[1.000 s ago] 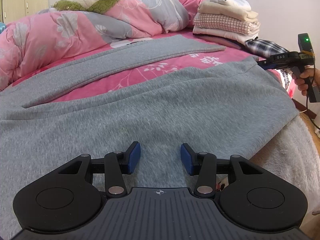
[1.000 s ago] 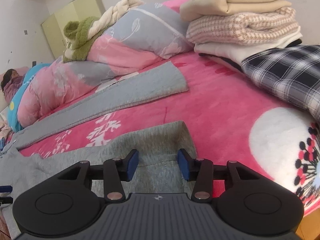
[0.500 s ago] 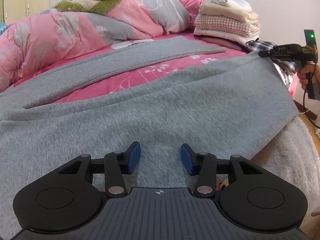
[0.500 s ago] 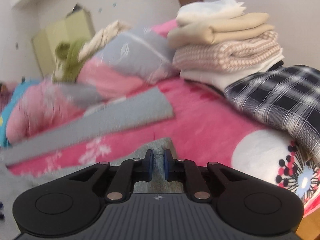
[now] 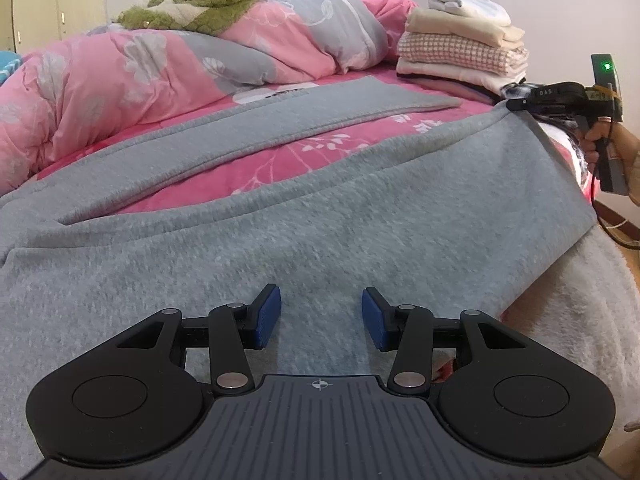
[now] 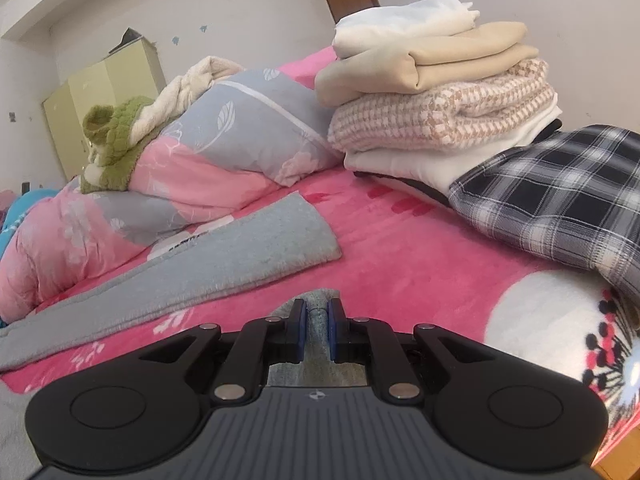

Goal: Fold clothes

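right gripper just clamped onto far hem corner of grey trousers; leg runs lengthwise back toward left gripper, fingers apart over waist end, empty.

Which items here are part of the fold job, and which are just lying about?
In the job:
- grey garment, spread over the bed
- right gripper, shut on the garment's corner
- left gripper, open above the cloth

Lying about:
- stack of folded clothes
- plaid cloth
- pink and grey quilt
- green and cream blanket
- wardrobe
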A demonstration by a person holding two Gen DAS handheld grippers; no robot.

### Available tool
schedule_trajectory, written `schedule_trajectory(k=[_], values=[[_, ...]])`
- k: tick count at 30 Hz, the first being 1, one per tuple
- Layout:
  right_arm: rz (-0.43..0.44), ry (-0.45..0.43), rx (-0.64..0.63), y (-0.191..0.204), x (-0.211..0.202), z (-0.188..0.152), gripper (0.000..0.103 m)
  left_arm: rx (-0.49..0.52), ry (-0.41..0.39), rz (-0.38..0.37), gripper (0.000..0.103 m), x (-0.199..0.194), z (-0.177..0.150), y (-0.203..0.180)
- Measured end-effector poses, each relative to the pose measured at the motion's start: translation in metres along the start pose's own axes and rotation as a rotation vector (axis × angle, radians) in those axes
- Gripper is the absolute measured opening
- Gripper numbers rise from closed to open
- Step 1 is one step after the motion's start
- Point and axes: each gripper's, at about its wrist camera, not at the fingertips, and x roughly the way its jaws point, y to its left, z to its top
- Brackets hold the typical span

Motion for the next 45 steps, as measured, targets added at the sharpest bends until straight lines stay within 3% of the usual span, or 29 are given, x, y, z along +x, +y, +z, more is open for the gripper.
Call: schedule_trajectory(k=[10,12,14,18,22,26,29,33,38,41,43,44,45], values=[[-0.101,0.068,-0.052,0.007,0.028,-0.016,0.013,-0.021,-0.004,-0.009,0.045,0.0,-0.002,0.006],[-0.124,0.054,-0.023,0.005,0.022,-0.011,0.026,-0.025,-0.005,-0.012,0.045,0.0,-0.003,0.007],[-0.171,0.04,0.033,-0.006,0.013,-0.005,0.028,-0.03,-0.006,-0.015,0.045,0.0,-0.003,0.008],[-0.149,0.002,0.242,-0.048,-0.025,-0.001,0.03,-0.037,-0.007,-0.017,0.045,0.0,-0.003,0.009],[-0.103,0.006,0.432,-0.083,-0.073,-0.024,0.044,-0.043,-0.007,-0.012,0.045,0.001,-0.002,0.007],[-0.048,0.065,0.681,-0.108,-0.106,-0.082,0.062,-0.048,0.0,-0.003,0.045,0.001,-0.001,0.006],[0.005,0.1,0.887,-0.125,-0.127,-0.131,0.065,-0.05,0.008,0.007,0.045,0.001,0.001,0.005],[0.121,0.116,1.179,-0.134,-0.119,-0.192,0.066,-0.056,0.019,0.025,0.045,-0.002,0.001,0.004],[0.366,0.016,1.354,-0.12,-0.102,-0.225,0.065,-0.084,0.021,0.036,0.045,-0.008,-0.001,0.005],[0.46,-0.007,1.385,-0.109,-0.093,-0.23,0.062,-0.098,0.022,0.035,0.045,-0.009,-0.002,0.006],[0.493,-0.007,1.374,-0.102,-0.089,-0.229,0.048,-0.107,0.023,0.037,0.045,-0.011,-0.003,0.007],[0.481,-0.015,1.345,-0.098,-0.091,-0.224,0.034,-0.111,0.023,0.04,0.045,-0.011,-0.003,0.008],[0.454,-0.03,1.3,-0.095,-0.095,-0.217,0.011,-0.114,0.023,0.042,0.045,-0.012,-0.004,0.008]])
